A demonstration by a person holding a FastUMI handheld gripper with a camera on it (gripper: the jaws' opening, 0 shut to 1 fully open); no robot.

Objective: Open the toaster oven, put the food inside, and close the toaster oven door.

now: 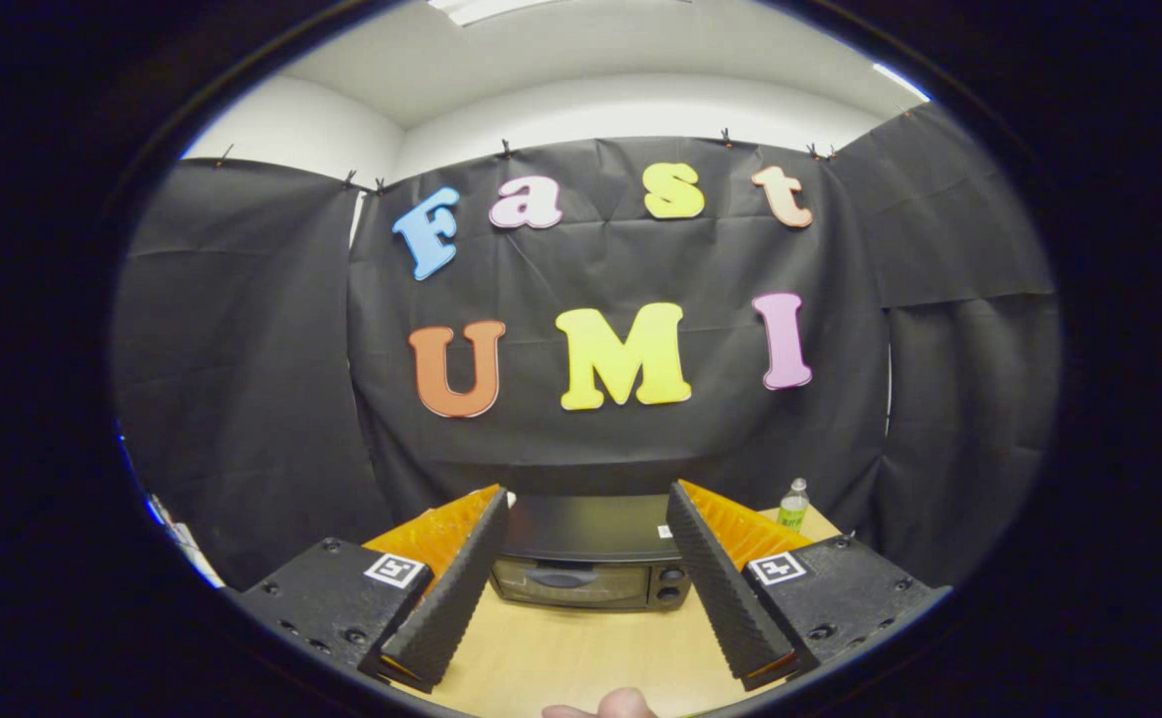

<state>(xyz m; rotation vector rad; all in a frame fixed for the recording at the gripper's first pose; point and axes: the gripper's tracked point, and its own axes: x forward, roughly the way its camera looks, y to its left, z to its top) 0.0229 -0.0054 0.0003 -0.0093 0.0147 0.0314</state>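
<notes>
The claw [585, 588] is spread wide and holds nothing. The oven [590, 563] sits on the worktop [581, 658] well beyond the fingers, framed between them, its back near the black cloth wall. Its door is shut, with the handle [561, 576] across the top of the glass and two knobs [672, 583] to the right. The door faces the claw; the oven's long axis runs side to side. A bottle [793, 505] stands off to its right. The food is probably out of sight.

Risks: a light oven may slide back if the handle is pushed rather than pulled, and the shallow handle may let the fingers slip.
</notes>
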